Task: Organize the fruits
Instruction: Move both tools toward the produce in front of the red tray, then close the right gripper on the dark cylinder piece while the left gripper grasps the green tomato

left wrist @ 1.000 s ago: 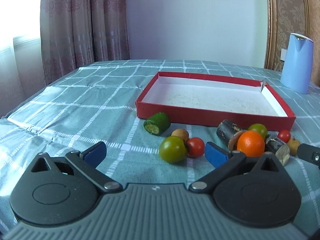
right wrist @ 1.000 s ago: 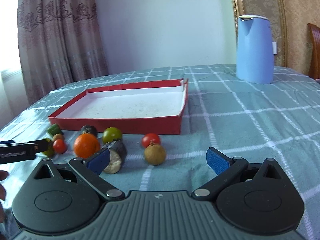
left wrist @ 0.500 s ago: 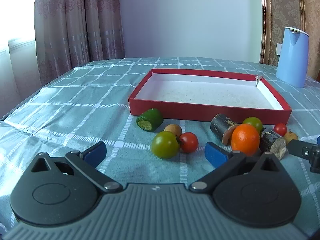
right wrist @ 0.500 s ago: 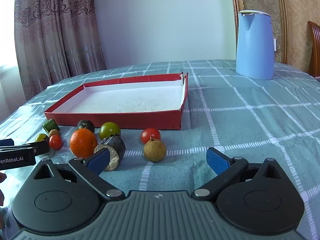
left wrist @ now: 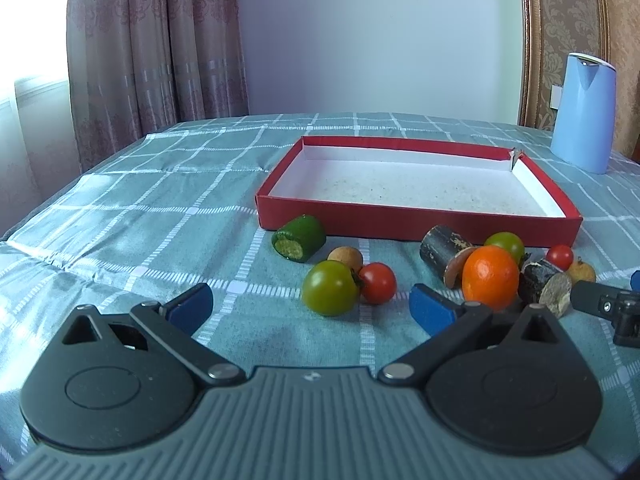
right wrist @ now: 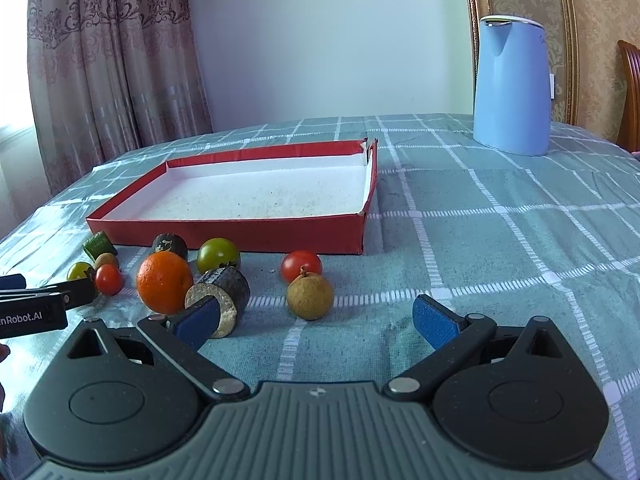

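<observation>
Tabletop (left wrist: 120, 208) with teal checked cloth, curtain (left wrist: 152, 48) at 10 o'clock. Red tray (left wrist: 416, 222), bare white inside, at 12 o'clock. Blue kettle (right wrist: 510, 88) at 1 o'clock, well apart from tray. Fruits all lie on cloth in front of tray's near wall, none inside. Left claw (left wrist: 310, 306) jaws wide apart, holding nothing; green tomato (left wrist: 330, 288) touching red cherry tomato (left wrist: 377, 282) just ahead between pads. Orange (left wrist: 490, 276) at 1 o'clock just beyond its right pad, dark sugarcane piece (left wrist: 444, 250) behind it. Cucumber chunk (left wrist: 299, 238) at 11 o'clock near tray wall. Right claw (right wrist: 316, 322) jaws apart, empty; longan (right wrist: 310, 295) just ahead, red tomato (right wrist: 301, 266) behind it. Cut sugarcane piece (right wrist: 224, 294) partly hidden behind its left pad.
</observation>
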